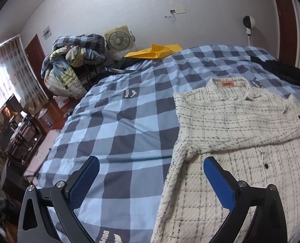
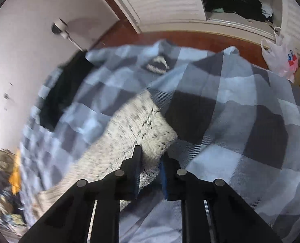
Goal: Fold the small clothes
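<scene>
A white knit jacket (image 1: 241,121) with thin black check lines and an orange neck label lies on the blue-and-grey checked bedspread (image 1: 119,111). One sleeve is folded across its chest. My left gripper (image 1: 150,162) is open and empty, hovering over the jacket's left edge near the sleeve. In the right wrist view my right gripper (image 2: 151,156) is shut on the cuff end of the jacket's sleeve (image 2: 137,125) and holds it over the bedspread (image 2: 231,121). That view is blurred by motion.
A black garment (image 1: 281,70) lies at the bed's far right. A yellow cloth (image 1: 156,51), a box fan (image 1: 119,38) and a pile of bedding (image 1: 77,60) are beyond the far edge. A wardrobe (image 2: 170,2) and a plastic bag (image 2: 281,56) stand past the bed.
</scene>
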`<state>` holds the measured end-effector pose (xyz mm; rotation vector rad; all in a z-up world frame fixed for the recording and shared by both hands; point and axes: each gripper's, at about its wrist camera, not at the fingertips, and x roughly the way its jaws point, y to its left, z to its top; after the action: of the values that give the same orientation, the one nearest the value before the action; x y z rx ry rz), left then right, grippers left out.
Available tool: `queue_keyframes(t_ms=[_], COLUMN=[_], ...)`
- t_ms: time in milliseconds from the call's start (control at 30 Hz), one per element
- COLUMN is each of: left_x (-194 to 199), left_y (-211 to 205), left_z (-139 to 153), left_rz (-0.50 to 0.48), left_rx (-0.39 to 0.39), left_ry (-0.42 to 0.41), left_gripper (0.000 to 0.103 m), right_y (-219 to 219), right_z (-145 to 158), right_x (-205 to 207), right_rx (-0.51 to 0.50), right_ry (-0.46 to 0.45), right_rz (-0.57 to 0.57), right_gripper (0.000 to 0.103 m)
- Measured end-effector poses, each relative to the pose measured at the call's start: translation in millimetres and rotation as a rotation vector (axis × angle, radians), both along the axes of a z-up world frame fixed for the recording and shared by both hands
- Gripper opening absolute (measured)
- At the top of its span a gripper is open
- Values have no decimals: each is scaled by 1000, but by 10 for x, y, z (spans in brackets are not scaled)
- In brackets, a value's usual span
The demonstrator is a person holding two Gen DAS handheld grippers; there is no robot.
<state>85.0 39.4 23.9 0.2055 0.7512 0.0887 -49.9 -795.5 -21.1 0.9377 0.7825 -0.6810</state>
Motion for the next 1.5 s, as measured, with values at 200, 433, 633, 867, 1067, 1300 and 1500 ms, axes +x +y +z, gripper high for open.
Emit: queue_keyframes(t_ms=[200,433,633,867,1067,1300,1500], left_x=[-42,-33,-27,-75,-119,-84,-116], left_y=[154,327,442,558,783,1013,1046], left_z=[52,131,172,239,269,225,263], left_rz=[28,58,73,80,134,199,190], left_rx=[-55,-152,-242,-296,-317,-376,-450], left_ry=[3,9,26,13,-28,-16,-24], left_gripper=[103,103,103,103,103,103,103], right_y=[-37,273,1500,3583,5408,7007,6994], right_z=[156,892,2043,2728,2485,985,381], right_x=[-269,241,789,1406,1852,2325,2035], right_rx=[2,-176,-435,-518,-435,95,96], right_ry=[-41,-69,-191,-303,-338,-132,94], right_rz=[-59,3,264,671,953,1237,1334], right_gripper=[10,10,10,11,11,55,55])
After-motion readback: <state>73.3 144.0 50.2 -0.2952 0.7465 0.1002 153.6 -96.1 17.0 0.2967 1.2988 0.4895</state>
